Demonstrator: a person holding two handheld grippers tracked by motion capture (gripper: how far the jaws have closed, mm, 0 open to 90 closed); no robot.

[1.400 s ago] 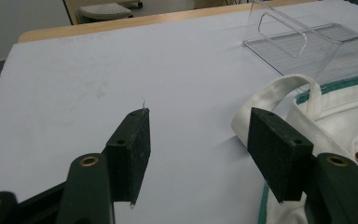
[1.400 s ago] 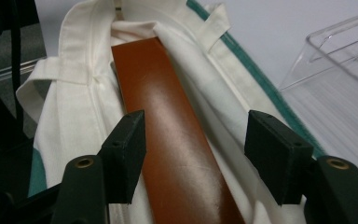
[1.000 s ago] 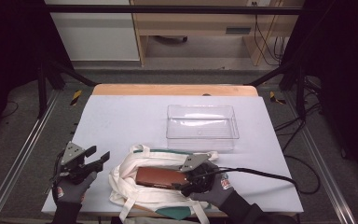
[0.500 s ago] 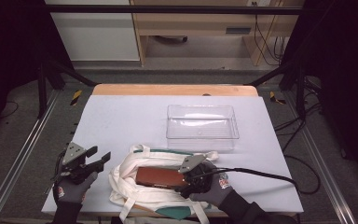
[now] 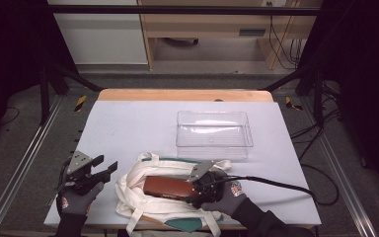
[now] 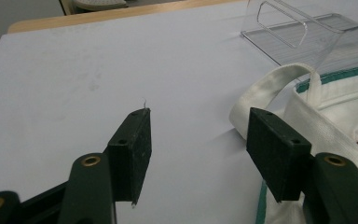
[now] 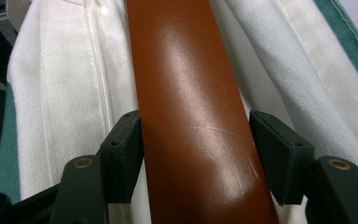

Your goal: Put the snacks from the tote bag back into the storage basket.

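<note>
A white canvas tote bag [image 5: 133, 183] with green trim lies at the table's near edge, and a glossy brown case [image 5: 167, 187] rests on it. My right gripper [image 5: 193, 190] comes in from the right and holds the case's end. In the right gripper view both pads of that gripper [image 7: 196, 135] touch the sides of the brown case [image 7: 182, 70]; the jaws have just been closing on it. My left gripper [image 5: 106, 167] hovers left of the bag. Its jaws [image 6: 198, 135] stand open over bare table, beside the bag's handle loop [image 6: 265, 88].
An empty clear plastic box [image 5: 213, 129] stands behind the bag, towards the middle right of the white table [image 5: 128, 123]. The box [image 6: 303, 37] appears at the top right of the left gripper view. A black cable [image 5: 276, 183] trails right from the right gripper.
The right gripper has shifted slightly at the case's end and its jaws have come in against the case. The left gripper has stayed where it was.
</note>
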